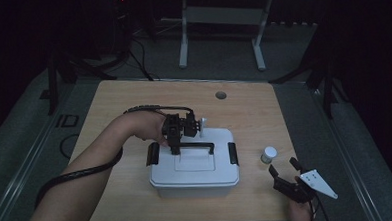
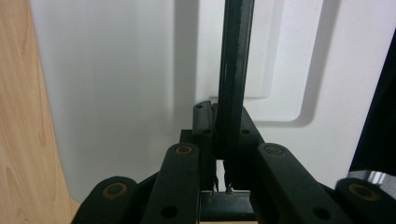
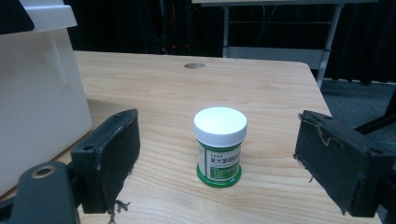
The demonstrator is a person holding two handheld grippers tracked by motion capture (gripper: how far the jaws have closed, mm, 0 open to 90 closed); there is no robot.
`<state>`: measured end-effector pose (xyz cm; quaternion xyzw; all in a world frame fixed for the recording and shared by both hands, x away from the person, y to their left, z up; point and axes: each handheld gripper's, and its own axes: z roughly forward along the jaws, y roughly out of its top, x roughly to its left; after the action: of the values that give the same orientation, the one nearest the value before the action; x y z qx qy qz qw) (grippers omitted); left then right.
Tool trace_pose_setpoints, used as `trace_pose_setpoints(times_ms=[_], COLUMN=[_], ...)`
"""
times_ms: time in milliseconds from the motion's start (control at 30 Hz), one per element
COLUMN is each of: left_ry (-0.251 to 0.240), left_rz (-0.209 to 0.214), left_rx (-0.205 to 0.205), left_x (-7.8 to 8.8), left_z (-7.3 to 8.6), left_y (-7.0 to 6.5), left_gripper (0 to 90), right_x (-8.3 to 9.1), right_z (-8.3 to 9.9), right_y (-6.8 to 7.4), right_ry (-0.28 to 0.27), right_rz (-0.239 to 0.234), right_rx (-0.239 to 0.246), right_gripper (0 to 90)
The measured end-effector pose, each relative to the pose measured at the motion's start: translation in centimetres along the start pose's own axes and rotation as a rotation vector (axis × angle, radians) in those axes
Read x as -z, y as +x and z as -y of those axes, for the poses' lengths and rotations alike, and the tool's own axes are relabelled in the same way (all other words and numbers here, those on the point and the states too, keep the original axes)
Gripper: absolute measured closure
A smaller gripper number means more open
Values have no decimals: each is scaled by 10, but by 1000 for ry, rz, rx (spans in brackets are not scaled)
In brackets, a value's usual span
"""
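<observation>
Right gripper [image 1: 282,171]: lower right of the high view, we see its jaws spread wide.
Jar [image 3: 220,146]: just beyond them, frame centre.
Left gripper [image 1: 176,140]: mid-frame, we see it clamped on the box's black handle [image 2: 233,84].
Box [image 1: 194,178]: white, centre of the table [image 1: 254,108].

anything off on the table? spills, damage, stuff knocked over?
Nothing spilled or tipped. The jar stands upright, capped. The white box sits lidded. One oddity: the right tool has frayed, chipped pads.

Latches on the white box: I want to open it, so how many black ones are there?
2. One latch sits on the left end of the white box, the other latch on its right end. Any on the far or near sides would be hidden.
</observation>
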<state>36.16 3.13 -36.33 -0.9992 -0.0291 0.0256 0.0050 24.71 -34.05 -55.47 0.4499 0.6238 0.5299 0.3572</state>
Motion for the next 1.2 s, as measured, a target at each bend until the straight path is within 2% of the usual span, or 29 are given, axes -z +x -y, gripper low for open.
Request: trace_pose_setpoints(times_ms=[133, 167, 367, 567, 700, 833, 900, 967, 1000, 1067, 1100, 1200], left_ry=[5, 2, -15, -20, -44, -77, -78, -74, -67, -59, -57, -61], left_rz=[-7, -14, -38, -41, -59, -88, -98, -88, -106, -100, -106, -112], left_rx=[0, -12, -21, -14, 2, 36, 45, 61, 66, 80, 100, 124], left_x=[6, 8, 21, 31, 39, 48, 51, 52, 53, 53, 54, 58], left_z=[0, 0, 5, 13, 24, 39, 47, 55, 60, 68, 73, 86], left_y=[-3, -3, -9, -13, -14, -14, -14, -15, -15, -16, -16, -17], left_gripper=[836, 836, 837, 837, 837, 837, 837, 837, 836, 836, 836, 836], right_x=[0, 0, 0, -1, -1, -1, -1, -1, -1, -1, -1, -1], right_z=[0, 0, 0, 0, 0, 0, 0, 0, 0, 0, 0, 0], right_y=[0, 0, 0, 0, 0, 0, 1, 1, 1, 1, 1, 1], right_ry=[1, 0, -1, 2, 3, 2, 1, 2, 3, 3, 4, 7], right_rz=[0, -1, -4, -4, -4, -4, -5, -5, -6, -5, -4, -3], right_rx=[2, 2, 3, 5, 3, 6, 7, 8, 8, 8, 10, 8], right_gripper=[136, 136, 136, 137, 137, 137, 137, 138, 138, 137, 138, 138])
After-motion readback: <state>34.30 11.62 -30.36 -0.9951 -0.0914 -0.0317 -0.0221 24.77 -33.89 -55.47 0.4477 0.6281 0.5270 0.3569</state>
